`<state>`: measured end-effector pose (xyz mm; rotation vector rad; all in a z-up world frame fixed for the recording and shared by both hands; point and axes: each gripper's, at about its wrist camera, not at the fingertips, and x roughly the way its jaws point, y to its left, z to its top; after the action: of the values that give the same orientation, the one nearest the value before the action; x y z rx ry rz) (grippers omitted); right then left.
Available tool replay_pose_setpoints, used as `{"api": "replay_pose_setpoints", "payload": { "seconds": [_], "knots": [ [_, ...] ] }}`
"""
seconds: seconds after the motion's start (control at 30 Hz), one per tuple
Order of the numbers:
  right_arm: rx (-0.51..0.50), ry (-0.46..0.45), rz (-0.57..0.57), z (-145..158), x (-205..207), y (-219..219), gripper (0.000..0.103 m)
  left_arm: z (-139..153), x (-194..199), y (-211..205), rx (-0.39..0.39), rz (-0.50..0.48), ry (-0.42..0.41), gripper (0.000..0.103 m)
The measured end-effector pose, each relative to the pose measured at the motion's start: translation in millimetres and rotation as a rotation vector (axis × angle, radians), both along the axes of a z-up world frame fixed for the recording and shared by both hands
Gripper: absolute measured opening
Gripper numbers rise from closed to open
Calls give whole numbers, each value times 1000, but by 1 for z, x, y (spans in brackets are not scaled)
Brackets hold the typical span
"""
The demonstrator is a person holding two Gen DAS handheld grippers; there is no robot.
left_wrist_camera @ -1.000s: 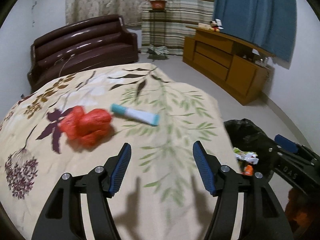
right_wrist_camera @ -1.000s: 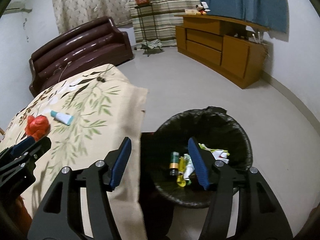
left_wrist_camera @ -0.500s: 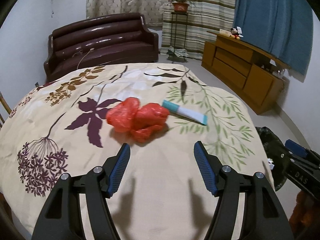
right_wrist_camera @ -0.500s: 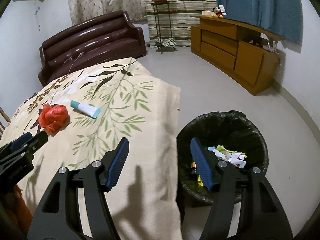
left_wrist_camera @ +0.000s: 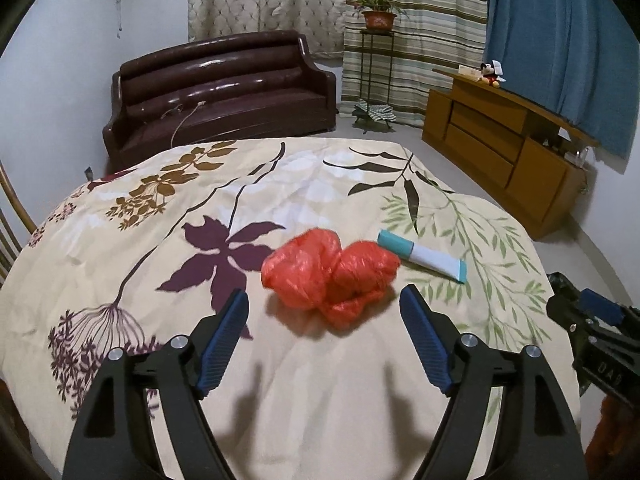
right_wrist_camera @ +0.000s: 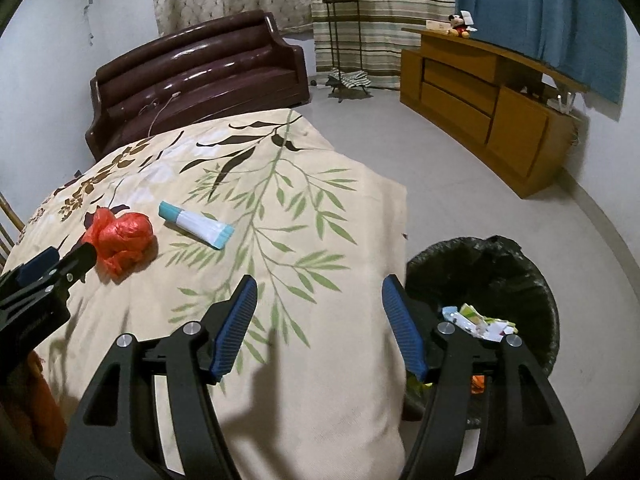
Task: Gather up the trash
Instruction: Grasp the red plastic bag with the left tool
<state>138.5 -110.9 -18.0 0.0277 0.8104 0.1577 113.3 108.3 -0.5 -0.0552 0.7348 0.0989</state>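
The left gripper [left_wrist_camera: 324,312] is hovering over the counter draped in a cream floral cloth [left_wrist_camera: 304,184], its jaws spread wide and holding nothing, with the crumpled red plastic bag [left_wrist_camera: 330,276] lying just ahead of them. A white squeeze tube with teal ends [left_wrist_camera: 422,255] is lying just beside the bag, on its right. The right gripper [right_wrist_camera: 318,300] is hanging above the counter's right edge, jaws likewise parted and empty. The black-lined round trash bin [right_wrist_camera: 516,264] is standing on the floor beside the counter, holding crumpled wrappers [right_wrist_camera: 478,320].
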Motion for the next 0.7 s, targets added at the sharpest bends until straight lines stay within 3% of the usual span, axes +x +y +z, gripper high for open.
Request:
{"api": "replay_pose_setpoints", "payload": {
  "seconds": [0.47, 0.7],
  "knots": [
    [-12, 2, 75, 0, 27, 42, 63, -23, 44, 1, 11, -90, 78, 78],
    [-24, 13, 128, -3, 40, 63, 63, -25, 46, 8, -31, -126, 83, 52]
  ]
}}
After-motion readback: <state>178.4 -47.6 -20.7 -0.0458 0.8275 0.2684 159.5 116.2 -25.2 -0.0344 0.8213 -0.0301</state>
